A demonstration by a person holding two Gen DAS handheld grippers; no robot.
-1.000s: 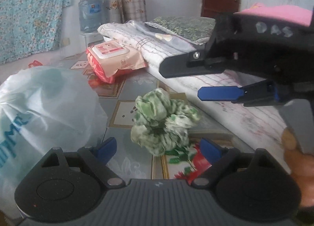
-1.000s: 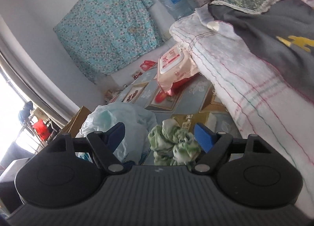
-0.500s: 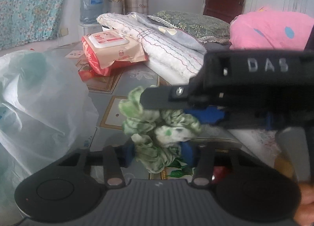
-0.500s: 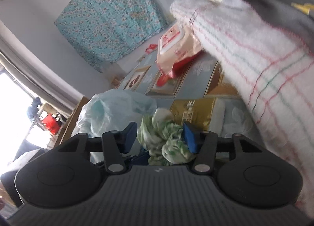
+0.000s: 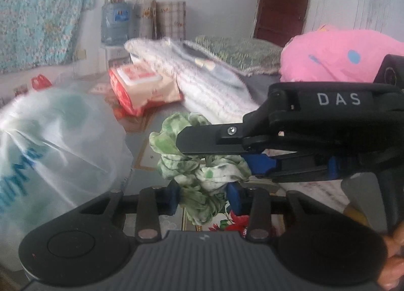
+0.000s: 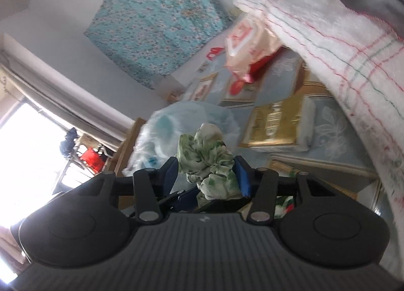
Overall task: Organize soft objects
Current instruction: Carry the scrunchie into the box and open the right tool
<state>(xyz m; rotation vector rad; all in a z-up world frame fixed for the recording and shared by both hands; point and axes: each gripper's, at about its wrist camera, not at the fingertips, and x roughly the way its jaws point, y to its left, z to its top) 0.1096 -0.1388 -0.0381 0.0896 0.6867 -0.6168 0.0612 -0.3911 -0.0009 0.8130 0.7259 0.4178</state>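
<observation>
One crumpled green-and-white fabric scrunchie (image 5: 202, 164) is clamped by two grippers, left (image 5: 203, 196) and right (image 6: 210, 173), whose jaws have just been closing.

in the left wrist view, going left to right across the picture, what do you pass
Plastic bag → wipes pack → green cloth → right gripper → pink plush.
</observation>
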